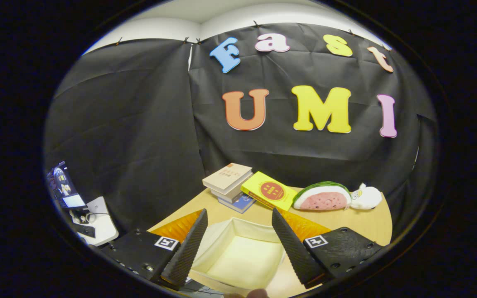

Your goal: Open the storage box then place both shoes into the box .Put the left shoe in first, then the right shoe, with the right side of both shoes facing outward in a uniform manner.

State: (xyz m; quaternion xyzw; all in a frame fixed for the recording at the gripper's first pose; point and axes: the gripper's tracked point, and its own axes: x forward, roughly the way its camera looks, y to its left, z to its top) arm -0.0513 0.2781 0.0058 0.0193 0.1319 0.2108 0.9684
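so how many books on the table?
4, maybe more hidden. Three in a stack beyond the open box: tan on top, a pale one under it, blue at the bottom. A yellow book leans beside the stack, next to the watermelon toy. Gripper jaws open, empty.

A: How many boxes are there?
B: One box [238, 252], and it is open, sitting on one bench [367, 225].
A: How many books?
B: I count three in one stack [228, 184], and one yellow book [269, 190] beside it. That makes four, though the stack is small and hard to see.
A: Any toys?
B: Two. One watermelon toy [322, 196] and one white toy [366, 197].
A: And the gripper [238, 234]?
B: One gripper, with two fingers [292, 244] spread wide apart.
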